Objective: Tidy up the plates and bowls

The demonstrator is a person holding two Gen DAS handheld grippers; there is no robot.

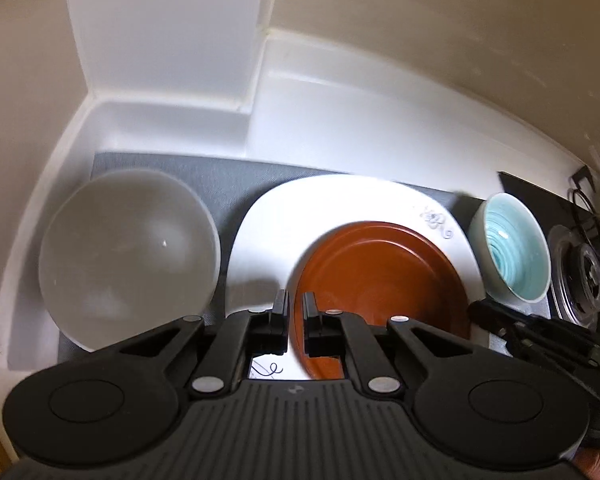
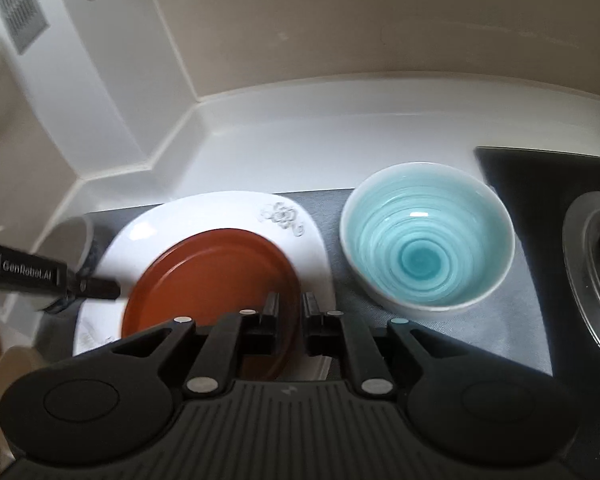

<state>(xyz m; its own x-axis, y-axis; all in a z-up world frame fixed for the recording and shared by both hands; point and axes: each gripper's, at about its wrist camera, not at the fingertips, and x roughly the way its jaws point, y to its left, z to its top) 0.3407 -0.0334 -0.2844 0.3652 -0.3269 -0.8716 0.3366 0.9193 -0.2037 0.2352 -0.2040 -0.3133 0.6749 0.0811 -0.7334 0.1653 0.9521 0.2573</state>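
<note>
A brown-red plate (image 1: 380, 280) lies on a white square plate (image 1: 268, 232) on a grey mat. My left gripper (image 1: 296, 312) is shut on the brown plate's left rim. My right gripper (image 2: 290, 314) is shut on the same plate's right rim (image 2: 220, 276); the white plate (image 2: 204, 216) lies under it. A frosted grey bowl (image 1: 128, 256) stands left of the plates. A turquoise bowl (image 2: 426, 240) stands to the right, also in the left wrist view (image 1: 508, 256). The right gripper's fingers (image 1: 496, 312) show in the left view, the left gripper's body (image 2: 32, 272) in the right view.
The grey mat (image 2: 480, 328) lies on a white counter (image 2: 340, 136) with a raised back edge against a beige wall. A black stove with a burner (image 1: 580, 276) is on the right, also in the right wrist view (image 2: 596, 272). A white pillar (image 1: 164, 40) stands at back left.
</note>
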